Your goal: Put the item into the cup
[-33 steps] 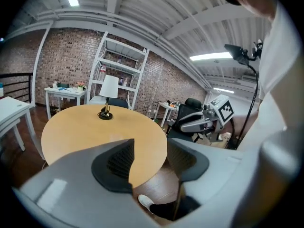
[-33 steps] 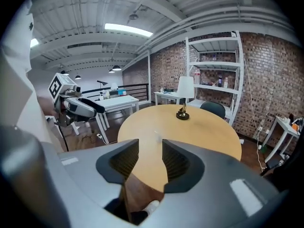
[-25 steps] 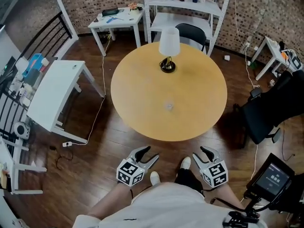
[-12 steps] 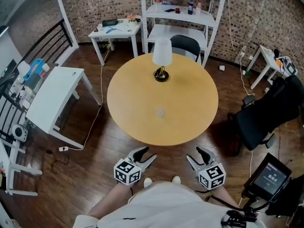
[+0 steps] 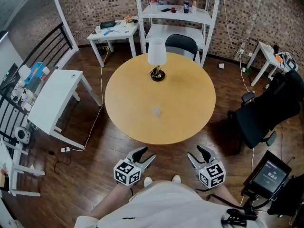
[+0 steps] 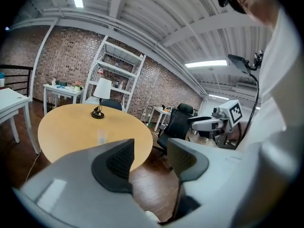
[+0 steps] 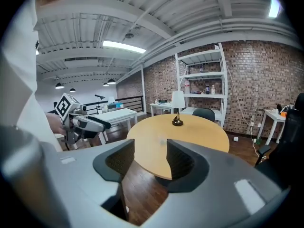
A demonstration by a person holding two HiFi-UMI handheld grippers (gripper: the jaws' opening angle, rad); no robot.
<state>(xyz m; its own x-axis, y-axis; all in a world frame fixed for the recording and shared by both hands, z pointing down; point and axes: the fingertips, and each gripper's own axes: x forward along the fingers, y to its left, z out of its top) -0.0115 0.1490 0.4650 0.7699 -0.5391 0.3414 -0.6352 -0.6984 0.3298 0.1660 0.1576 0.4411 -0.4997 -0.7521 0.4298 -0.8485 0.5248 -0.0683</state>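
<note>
R gripper [image 5: 194, 153] jaws were closing, nothing between them; L gripper [image 5: 146, 154] stood open, also empty. Both hung low by the body, well short of the round light-wood tabletop [image 5: 190, 122]. Small clear plastic cup [image 5: 156, 111] sat near its middle, white-shade lamp on black base [image 5: 156, 63] by the far edge; item not made out. Best approach: step in, find item first, reopen jaws. Vs 1 s ago: fwd white shoe [image 5: 176, 178] had drawn back.

The head view looks steeply down from high above, with the round table [image 5: 159, 99] at mid-frame. Both gripper views look out low and nearly level from beside its near edge. The left one puts the table at frame left, the right one at centre. All three share the table, lamp [image 5: 157, 55] and cup [image 5: 156, 111].
</note>
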